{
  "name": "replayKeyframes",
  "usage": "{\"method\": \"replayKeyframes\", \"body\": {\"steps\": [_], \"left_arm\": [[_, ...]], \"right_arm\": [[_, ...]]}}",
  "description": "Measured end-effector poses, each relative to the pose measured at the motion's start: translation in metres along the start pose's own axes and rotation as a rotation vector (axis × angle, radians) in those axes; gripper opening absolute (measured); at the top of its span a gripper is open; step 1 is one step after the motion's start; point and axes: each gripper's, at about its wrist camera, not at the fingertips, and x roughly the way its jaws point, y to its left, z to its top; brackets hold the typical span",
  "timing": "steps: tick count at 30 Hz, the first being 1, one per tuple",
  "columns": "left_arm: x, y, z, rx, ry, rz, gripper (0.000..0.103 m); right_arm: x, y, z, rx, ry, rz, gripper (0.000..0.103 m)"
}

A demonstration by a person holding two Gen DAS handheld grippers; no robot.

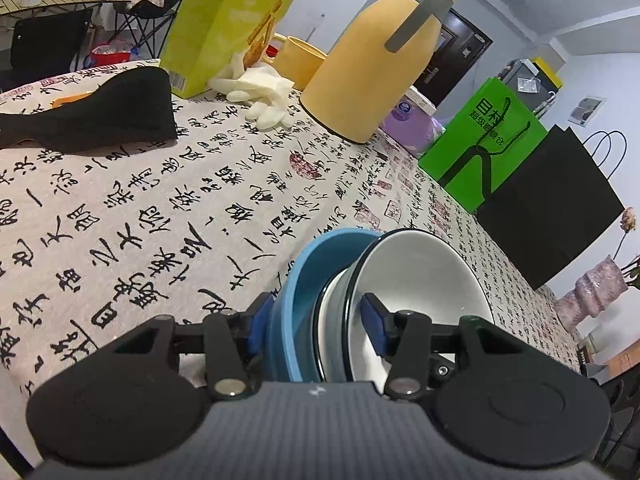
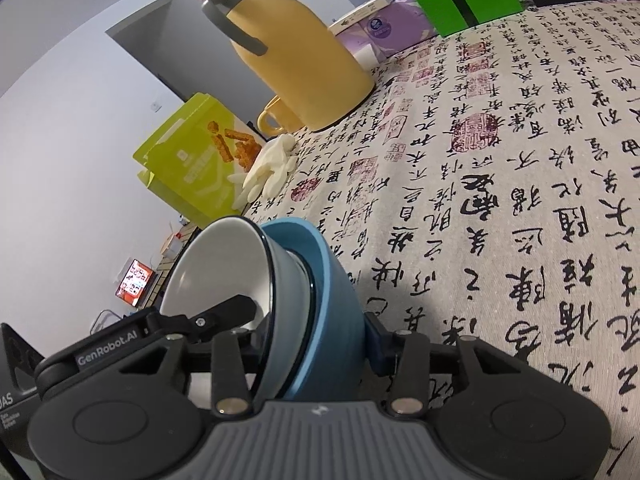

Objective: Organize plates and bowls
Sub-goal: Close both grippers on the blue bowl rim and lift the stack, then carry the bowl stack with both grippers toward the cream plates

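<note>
1. Bowls: a white-lined bowl with a dark rim sits nested in a blue bowl; the pair is tipped on edge, held off the calligraphy tablecloth.
2. Left gripper is clamped across the stack: one blue pad on the blue bowl's outside, the other inside the white-lined bowl.
3. Right gripper grips the same pair; its right pad presses the blue bowl's outer wall, while the other finger is hidden behind the white-lined bowl.
4. Toward the tablecloth's far edge: yellow thermos jug, yellow mug, green snack box, white gloves, black cloth.
</note>
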Motion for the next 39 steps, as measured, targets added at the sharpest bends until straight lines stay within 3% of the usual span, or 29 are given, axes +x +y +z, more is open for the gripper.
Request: {"method": "replayKeyframes", "body": {"steps": [19,39], "left_arm": [[-0.009,-0.012,0.0,-0.001,-0.016,0.007,0.049],[-0.023,-0.053,-0.005,0.057,-0.043,-0.018,0.049]], "right_arm": [[-0.016,0.002,-0.003,0.023,-0.042,-0.009,0.043],[-0.053,-0.003,0.007,0.034,-0.101,0.009,0.043]]}}
